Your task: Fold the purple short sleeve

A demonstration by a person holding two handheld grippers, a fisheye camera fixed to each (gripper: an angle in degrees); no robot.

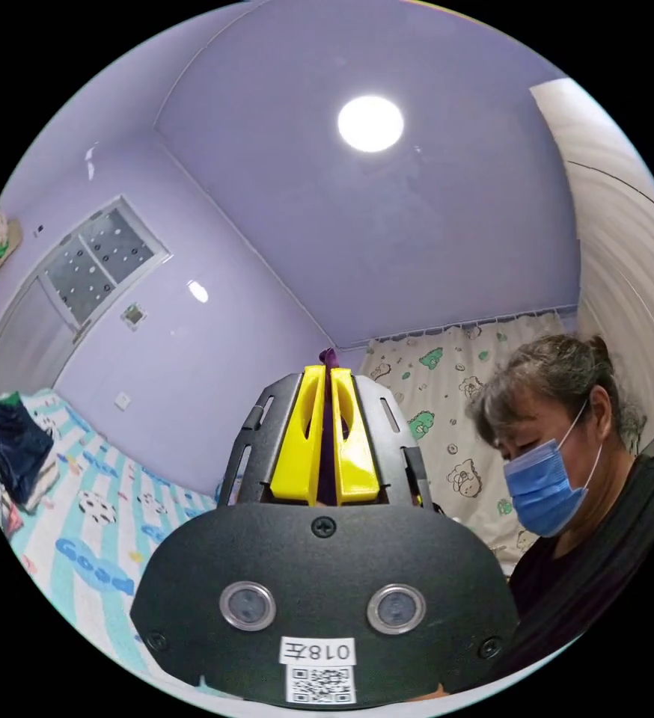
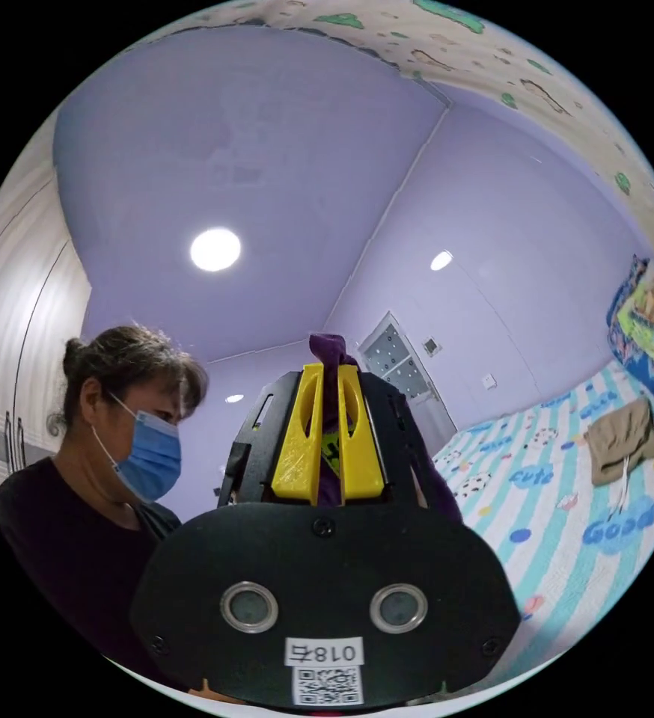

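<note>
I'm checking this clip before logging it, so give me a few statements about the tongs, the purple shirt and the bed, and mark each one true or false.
1. The left tongs are shut on purple cloth. True.
2. The right tongs hang open with nothing between the jaws. False: they are shut on the purple short sleeve, which pokes out past the tips.
3. A tan garment lies on the striped bed sheet in the right gripper view. True.
4. The ceiling light is off. False: it glows bright.
5. Dark blue clothes lie on the bed in the left gripper view. True.
</note>
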